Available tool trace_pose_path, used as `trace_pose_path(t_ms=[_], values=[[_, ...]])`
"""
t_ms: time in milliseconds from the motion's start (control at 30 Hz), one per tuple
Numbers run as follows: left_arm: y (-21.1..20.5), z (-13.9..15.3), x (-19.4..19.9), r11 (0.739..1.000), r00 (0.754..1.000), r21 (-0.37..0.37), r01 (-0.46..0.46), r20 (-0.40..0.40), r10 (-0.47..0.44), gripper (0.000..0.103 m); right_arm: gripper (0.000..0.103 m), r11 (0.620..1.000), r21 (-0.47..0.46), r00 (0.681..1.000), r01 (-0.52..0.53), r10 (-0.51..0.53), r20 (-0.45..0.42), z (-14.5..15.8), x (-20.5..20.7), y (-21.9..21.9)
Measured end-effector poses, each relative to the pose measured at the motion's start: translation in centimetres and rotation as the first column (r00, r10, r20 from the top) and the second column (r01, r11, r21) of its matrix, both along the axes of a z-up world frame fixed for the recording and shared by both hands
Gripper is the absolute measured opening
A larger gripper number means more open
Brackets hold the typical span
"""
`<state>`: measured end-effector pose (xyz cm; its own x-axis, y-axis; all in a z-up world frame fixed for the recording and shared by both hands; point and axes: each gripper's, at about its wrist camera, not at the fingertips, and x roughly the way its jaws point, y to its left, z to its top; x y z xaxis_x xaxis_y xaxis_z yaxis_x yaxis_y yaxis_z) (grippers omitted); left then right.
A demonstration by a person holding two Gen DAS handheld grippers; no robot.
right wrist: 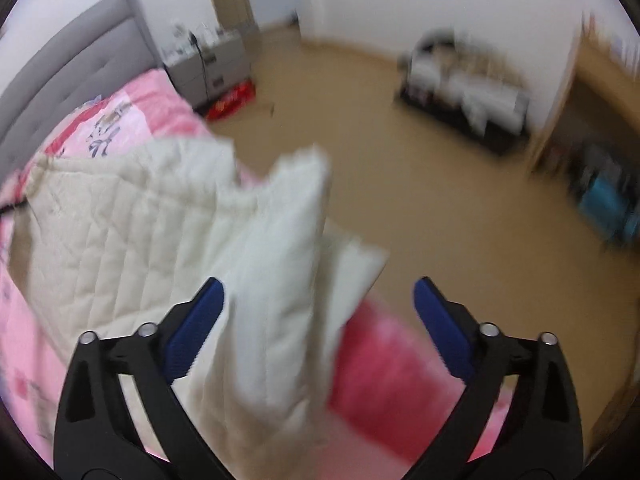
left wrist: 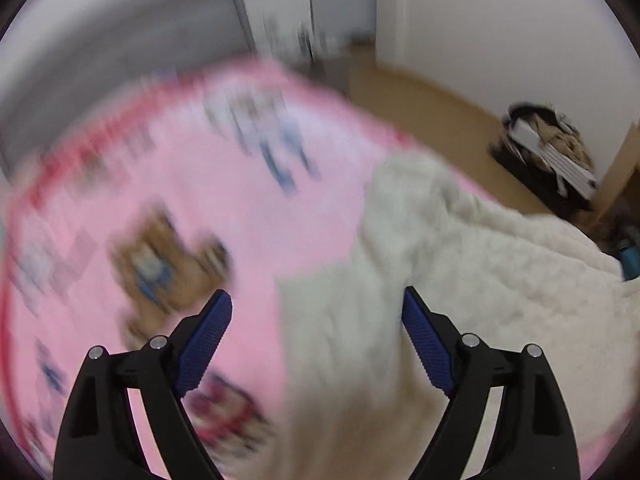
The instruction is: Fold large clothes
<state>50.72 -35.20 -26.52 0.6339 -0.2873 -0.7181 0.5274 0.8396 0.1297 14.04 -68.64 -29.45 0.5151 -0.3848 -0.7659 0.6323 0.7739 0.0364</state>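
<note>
A cream quilted garment (left wrist: 480, 264) lies spread on a pink patterned bedspread (left wrist: 224, 208). My left gripper (left wrist: 316, 308) is open above the garment's left part, and a strip of it runs between the blue pads (left wrist: 208, 344). In the right wrist view the same garment (right wrist: 120, 224) lies on the bed, and a raised fold of it (right wrist: 280, 272) stands between the open fingers of my right gripper (right wrist: 318, 296). Both views are blurred by motion.
A grey headboard (right wrist: 72, 64) is at the far left. A grey bedside cabinet (right wrist: 208, 68) and a red item (right wrist: 232, 100) sit on the tan floor (right wrist: 400, 184). A dark rack of clutter (right wrist: 464, 92) stands by the wall. A teal object (right wrist: 608, 200) is at right.
</note>
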Motion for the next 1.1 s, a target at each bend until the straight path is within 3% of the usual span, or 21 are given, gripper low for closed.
trace_pose_path(t_ms=[100, 167, 200, 233, 267, 300, 333, 400, 500, 600, 700, 900, 967, 1000, 1100], values=[[0.8, 3.5, -3.9, 0.992, 0.969, -0.127, -0.017, 0.242, 0.047, 0.090, 0.095, 0.979, -0.126, 0.983, -0.162, 0.172, 0.066, 2.7, 0.6, 2.1], [0.4, 4.3, -6.3, 0.984, 0.951, -0.175, 0.031, 0.309, 0.025, 0.094, 0.095, 0.947, -0.158, 0.954, -0.279, 0.292, 0.071, 3.3, 2.1, 3.6], [-0.5, 4.2, -7.5, 0.975, 0.954, -0.193, 0.109, 0.294, -0.048, 0.094, 0.092, 0.936, -0.148, 0.943, -0.320, 0.330, 0.046, 3.1, 3.3, 3.9], [-2.0, 3.2, -7.9, 0.974, 0.966, -0.165, 0.152, 0.235, -0.111, 0.094, 0.081, 0.930, -0.107, 0.936, -0.350, 0.353, 0.004, 2.0, 4.8, 3.7], [-3.6, 1.7, -8.1, 0.980, 0.975, -0.116, 0.163, 0.174, -0.141, 0.094, 0.066, 0.932, -0.081, 0.935, -0.354, 0.352, -0.034, 1.1, 5.7, 3.5], [-4.7, 0.5, -8.1, 0.981, 0.979, -0.083, 0.172, 0.127, -0.161, 0.094, 0.062, 0.937, -0.044, 0.936, -0.346, 0.341, -0.088, -0.3, 6.9, 2.9], [-5.7, -1.2, -7.9, 0.985, 0.984, -0.044, 0.167, 0.077, -0.164, 0.094, 0.061, 0.943, -0.017, 0.936, -0.332, 0.327, -0.129, -1.4, 7.6, 2.3], [-6.5, -3.7, -7.2, 0.989, 0.989, -0.038, 0.144, -0.018, -0.145, 0.094, 0.063, 0.954, 0.006, 0.939, -0.300, 0.296, -0.173, -3.3, 8.2, 1.1], [-5.5, -6.5, -4.7, 0.999, 0.990, -0.041, 0.020, -0.135, -0.025, 0.094, 0.065, 0.950, 0.043, 0.928, -0.309, 0.311, -0.206, -5.8, 8.8, 0.1], [-5.4, -8.8, -4.1, 0.999, 0.994, 0.048, 0.010, -0.111, -0.005, 0.094, 0.068, 0.938, 0.009, 0.912, -0.347, 0.340, -0.230, -7.6, 8.9, 0.7], [-6.4, -10.3, -5.3, 0.990, 0.998, 0.139, 0.031, -0.063, -0.023, 0.094, 0.068, 0.940, 0.050, 0.920, -0.337, 0.340, -0.193, -8.8, 8.4, 0.1], [-6.3, -9.2, -6.3, 0.992, 0.996, 0.102, -0.068, -0.049, 0.074, 0.096, 0.071, 0.931, 0.089, 0.910, -0.353, 0.364, -0.201, -8.9, 8.7, -0.2], [-6.2, -8.2, -7.8, 0.993, 0.997, 0.106, -0.054, -0.044, 0.059, 0.098, 0.090, 0.912, 0.130, 0.889, -0.389, 0.408, -0.205, -8.2, 8.9, 0.0], [-6.1, -7.7, -8.7, 0.994, 0.998, 0.098, -0.047, -0.040, 0.051, 0.098, 0.093, 0.904, 0.129, 0.883, -0.407, 0.426, -0.195, -7.5, 8.9, 0.3], [-5.7, -4.8, -12.0, 1.000, 1.000, 0.020, -0.021, 0.009, 0.021, 0.098, 0.093, 0.909, -0.022, 0.891, -0.417, 0.404, -0.207, -4.9, 8.2, 2.2]])
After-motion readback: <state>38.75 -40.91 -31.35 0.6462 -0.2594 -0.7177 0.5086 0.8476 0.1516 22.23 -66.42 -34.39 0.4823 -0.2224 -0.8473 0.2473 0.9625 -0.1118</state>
